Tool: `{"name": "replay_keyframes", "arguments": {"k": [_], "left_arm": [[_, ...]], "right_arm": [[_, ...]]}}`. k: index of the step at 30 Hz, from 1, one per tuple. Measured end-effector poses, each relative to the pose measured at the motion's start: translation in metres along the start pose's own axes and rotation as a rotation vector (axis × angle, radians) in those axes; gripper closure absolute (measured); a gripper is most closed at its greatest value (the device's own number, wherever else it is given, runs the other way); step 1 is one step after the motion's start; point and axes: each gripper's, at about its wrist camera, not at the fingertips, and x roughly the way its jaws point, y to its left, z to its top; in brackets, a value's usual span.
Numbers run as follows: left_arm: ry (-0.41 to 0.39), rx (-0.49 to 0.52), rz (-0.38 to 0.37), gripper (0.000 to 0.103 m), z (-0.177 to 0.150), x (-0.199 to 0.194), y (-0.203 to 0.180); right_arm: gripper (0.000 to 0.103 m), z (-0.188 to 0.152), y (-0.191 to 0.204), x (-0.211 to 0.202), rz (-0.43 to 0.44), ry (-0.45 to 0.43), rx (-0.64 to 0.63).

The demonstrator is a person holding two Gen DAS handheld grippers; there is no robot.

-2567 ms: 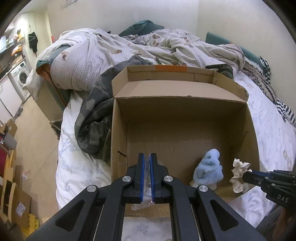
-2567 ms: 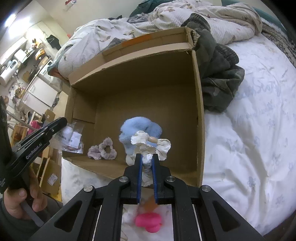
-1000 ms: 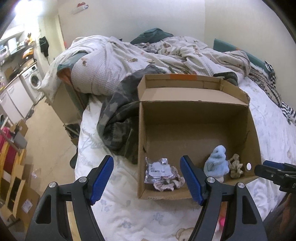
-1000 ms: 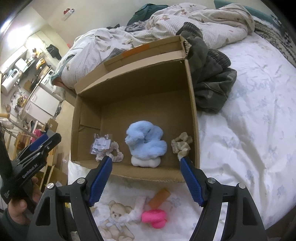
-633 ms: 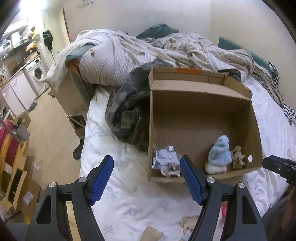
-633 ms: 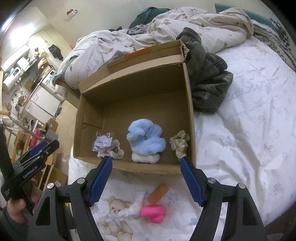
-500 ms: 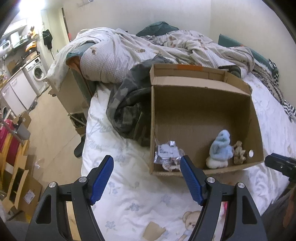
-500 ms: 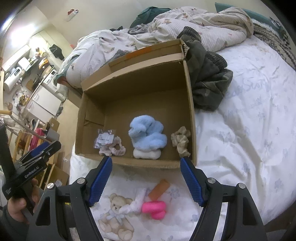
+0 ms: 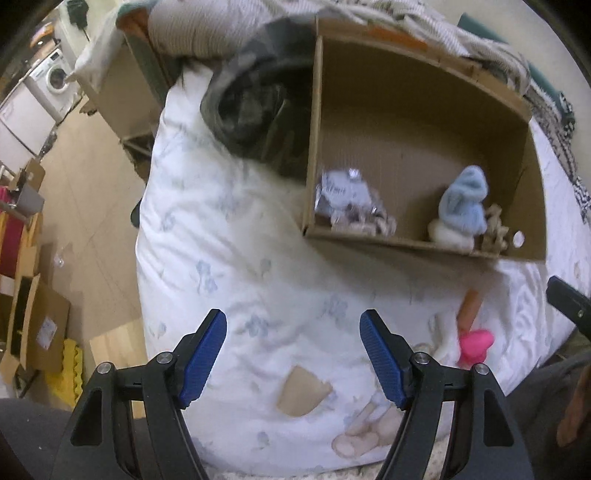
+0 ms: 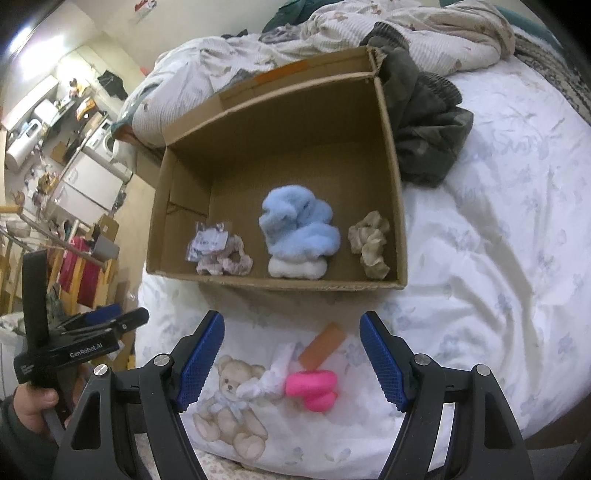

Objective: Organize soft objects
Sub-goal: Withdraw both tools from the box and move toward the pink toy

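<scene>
An open cardboard box [image 10: 277,284] lies on the white bed sheet. Inside it, from left to right, are a pinkish scrunchie with its plastic packet [image 10: 221,254], a fluffy blue toy [image 10: 299,225] and a beige scrunchie [image 10: 369,243]. Nearer than the box, a pink soft object [image 10: 312,386], an orange block [image 10: 322,345] and a white cloth [image 10: 269,376] rest on the sheet. My right gripper [image 10: 292,317] hangs open above them, holding nothing. My left gripper [image 9: 292,317] points down at bare sheet, open and empty. The left view shows the box [image 9: 406,245] and pink object [image 9: 474,343].
A dark camouflage garment [image 10: 424,122] lies against the box's right side, with a rumpled quilt [image 10: 406,33] behind. A teddy bear picture [image 10: 229,402] and a tan cardboard scrap [image 9: 303,391] are on the sheet. The bed edge drops to the floor [image 9: 85,206] on the left.
Both grippers, earlier shut on scrunchies over the box, have opened and drawn back. In the last second the left one tilted downward, bringing the sheet and pink object into view.
</scene>
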Motion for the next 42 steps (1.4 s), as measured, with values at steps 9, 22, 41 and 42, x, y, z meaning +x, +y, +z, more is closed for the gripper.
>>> {"name": "replay_keyframes", "arguments": {"k": [9, 22, 41, 42], "left_arm": [[0.261, -0.059, -0.043, 0.031, -0.026, 0.051, 0.012], [0.34, 0.103, -0.016, 0.07, -0.047, 0.079, -0.026], [0.055, 0.023, -0.145, 0.091, -0.005, 0.016, -0.041], [0.046, 0.016, -0.145, 0.091, -0.003, 0.015, -0.039]], "right_arm": [[0.023, 0.002, 0.001, 0.007, -0.003, 0.02, -0.005], [0.023, 0.003, -0.003, 0.013, -0.007, 0.046, 0.015], [0.025, -0.025, -0.022, 0.08, 0.08, 0.395, 0.159], [0.025, -0.028, -0.023, 0.084, 0.063, 0.41, 0.162]]}}
